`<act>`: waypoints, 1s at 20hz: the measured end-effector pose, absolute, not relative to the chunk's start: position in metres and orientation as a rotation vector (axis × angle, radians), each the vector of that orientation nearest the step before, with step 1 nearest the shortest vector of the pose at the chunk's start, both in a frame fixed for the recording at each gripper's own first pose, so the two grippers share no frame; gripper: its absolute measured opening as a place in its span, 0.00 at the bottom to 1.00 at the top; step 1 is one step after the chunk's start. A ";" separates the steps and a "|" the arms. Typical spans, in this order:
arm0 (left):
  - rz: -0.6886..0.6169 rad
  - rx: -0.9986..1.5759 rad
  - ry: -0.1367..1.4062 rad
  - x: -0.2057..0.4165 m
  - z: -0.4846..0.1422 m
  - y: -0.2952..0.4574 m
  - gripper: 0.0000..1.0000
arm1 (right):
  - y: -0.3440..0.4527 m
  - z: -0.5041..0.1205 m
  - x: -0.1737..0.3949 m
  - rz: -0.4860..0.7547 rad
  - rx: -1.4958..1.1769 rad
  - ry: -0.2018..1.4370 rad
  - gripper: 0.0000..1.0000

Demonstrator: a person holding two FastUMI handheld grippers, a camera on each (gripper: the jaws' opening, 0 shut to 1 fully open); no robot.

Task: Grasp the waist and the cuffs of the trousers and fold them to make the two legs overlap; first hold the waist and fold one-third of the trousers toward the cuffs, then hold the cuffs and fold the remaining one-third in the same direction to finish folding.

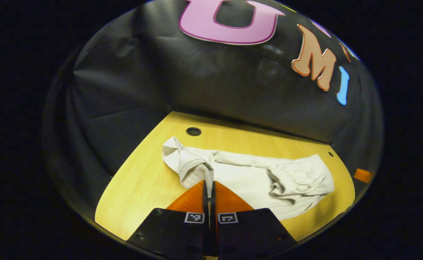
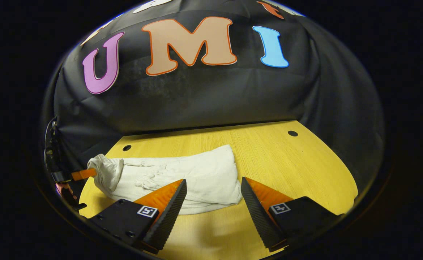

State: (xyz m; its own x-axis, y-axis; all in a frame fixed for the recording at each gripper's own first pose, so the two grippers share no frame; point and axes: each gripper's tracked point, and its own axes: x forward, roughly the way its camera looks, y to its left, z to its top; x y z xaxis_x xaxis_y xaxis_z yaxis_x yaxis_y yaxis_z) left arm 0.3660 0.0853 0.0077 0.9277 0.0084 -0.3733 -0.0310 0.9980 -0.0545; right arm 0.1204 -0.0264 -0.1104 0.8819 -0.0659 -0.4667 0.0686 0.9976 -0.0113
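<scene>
In the left gripper view the left tongs [image 1: 208, 185] are pressed together on a pinch of the trousers [image 1: 255, 177] — the cloth end rises in a bunched peak from their tips, while the rest lies crumpled across the yellow surface [image 1: 135, 187] ahead and to the right. In the right gripper view the right tongs [image 2: 213, 187] stand wide apart with nothing between them, poised just above the near edge of the trousers [image 2: 197, 173] — the far-left end is lifted where the left tongs [image 2: 85, 174] grip it.
</scene>
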 end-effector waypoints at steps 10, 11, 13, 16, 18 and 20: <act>-0.277 0.024 0.285 0.395 0.064 -0.129 0.00 | -0.096 -0.108 0.110 -0.058 0.000 0.516 0.92; -0.311 0.045 0.281 0.393 0.065 -0.149 0.00 | -0.105 -0.108 0.108 -0.061 -0.005 0.518 0.92; -0.376 0.088 0.280 0.392 0.061 -0.190 0.00 | -0.120 -0.108 0.108 -0.064 -0.010 0.519 0.97; -0.426 0.179 0.302 0.383 0.038 -0.229 0.00 | -0.140 -0.110 0.105 -0.072 -0.013 0.528 0.92; -0.443 0.237 0.340 0.377 0.012 -0.244 0.00 | -0.149 -0.111 0.104 -0.074 -0.009 0.531 0.92; -0.469 0.274 0.383 0.367 -0.014 -0.252 0.01 | -0.157 -0.111 0.103 -0.072 -0.009 0.528 0.92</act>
